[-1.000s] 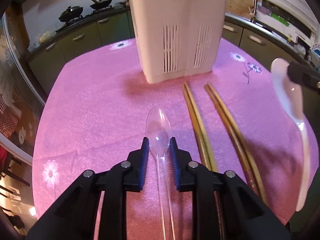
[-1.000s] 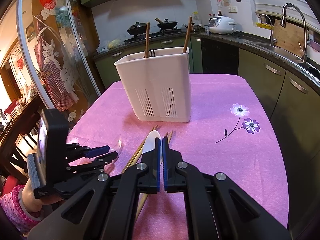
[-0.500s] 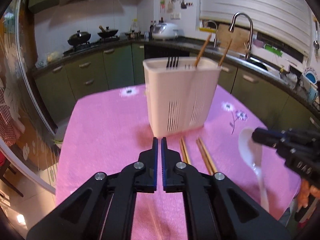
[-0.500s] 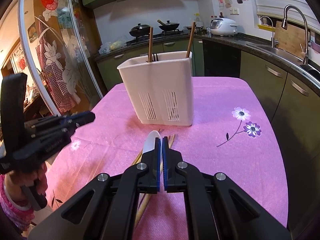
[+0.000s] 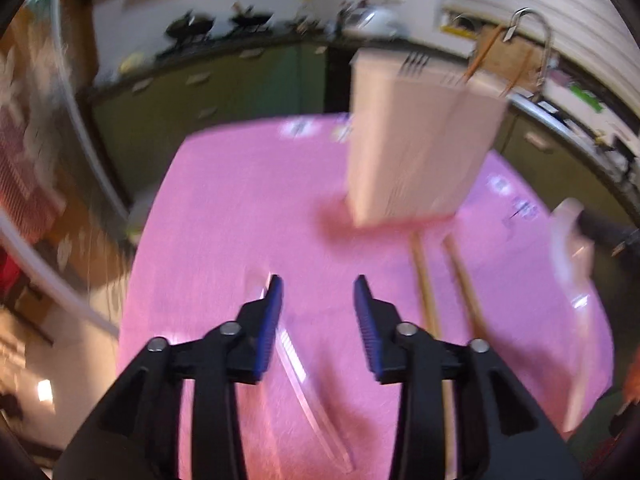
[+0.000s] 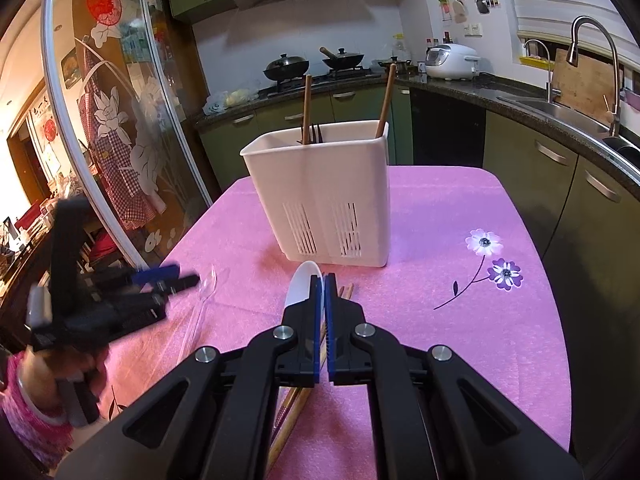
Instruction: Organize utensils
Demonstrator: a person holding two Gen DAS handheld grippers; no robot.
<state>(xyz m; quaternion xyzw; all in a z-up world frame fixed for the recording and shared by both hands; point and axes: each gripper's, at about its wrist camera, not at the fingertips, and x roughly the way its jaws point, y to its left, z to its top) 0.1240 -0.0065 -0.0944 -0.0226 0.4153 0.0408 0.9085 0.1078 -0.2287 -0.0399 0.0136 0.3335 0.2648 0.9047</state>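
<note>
Left hand-held gripper hovers spread above the clear spoon on the pink worktop; right hand-held gripper pinches the white spoon before the white holder.

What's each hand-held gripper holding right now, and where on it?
Right hand-held gripper: shut on the white spoon, just behind its bowl. Left hand-held gripper: open, empty; clear spoon lies on the cloth.

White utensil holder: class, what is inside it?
Inside the white utensil holder, two wooden chopsticks and dark fork tines rise above the rim. Their lower parts and anything shorter are hidden by its walls.
</note>
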